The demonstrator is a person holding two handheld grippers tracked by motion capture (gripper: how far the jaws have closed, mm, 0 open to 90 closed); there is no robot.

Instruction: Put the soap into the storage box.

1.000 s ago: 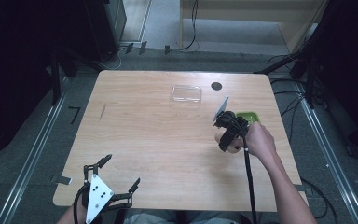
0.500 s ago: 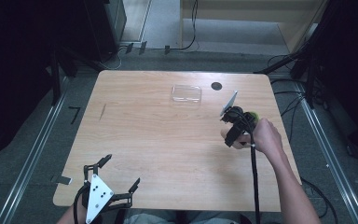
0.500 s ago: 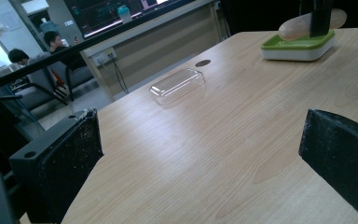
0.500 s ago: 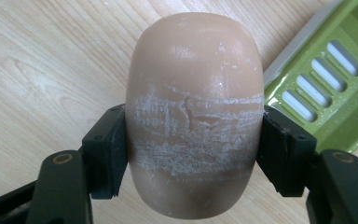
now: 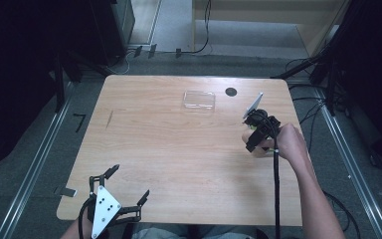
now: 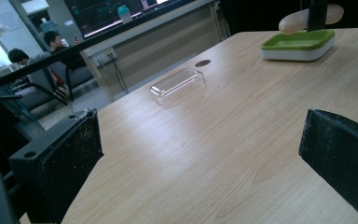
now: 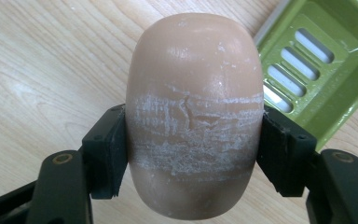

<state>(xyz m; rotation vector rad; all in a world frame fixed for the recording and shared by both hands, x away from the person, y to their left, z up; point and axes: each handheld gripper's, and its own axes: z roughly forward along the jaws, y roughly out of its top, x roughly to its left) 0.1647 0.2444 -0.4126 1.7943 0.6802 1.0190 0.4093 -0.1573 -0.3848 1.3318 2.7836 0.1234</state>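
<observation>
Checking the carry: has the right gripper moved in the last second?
Yes. In the high view the right gripper, shut on the soap, has shifted right, away from the clear lid, toward the table's right edge.

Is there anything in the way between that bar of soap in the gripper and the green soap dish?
Nothing visible. The right gripper holds the soap clamped between its jaws just beside the green soap dish, whose slotted tray lies open and empty. The clear lid lies farther off on the table.
</observation>
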